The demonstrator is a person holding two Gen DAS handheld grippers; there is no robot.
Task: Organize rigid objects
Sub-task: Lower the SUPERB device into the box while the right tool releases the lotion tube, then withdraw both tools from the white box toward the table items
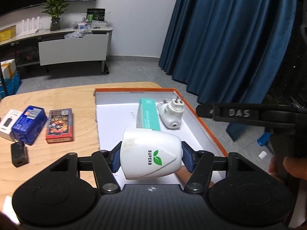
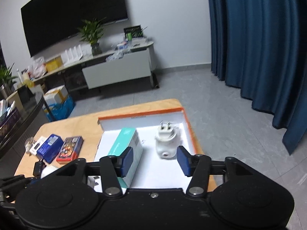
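Two things lie in the shallow orange-rimmed white box [image 1: 203, 120] on the light wooden desk [image 1: 63, 99]: a teal rectangular carton [image 1: 148, 115] and, just beside it, a white plug-in device with two prongs [image 2: 166, 142]. The left gripper [image 1: 150, 157] has its jaws clamped on a white rounded plastic unit marked SUPERB [image 1: 151, 156] over the box's near end. The right gripper [image 2: 154, 161] has its jaws apart, empty, just short of the pronged device.
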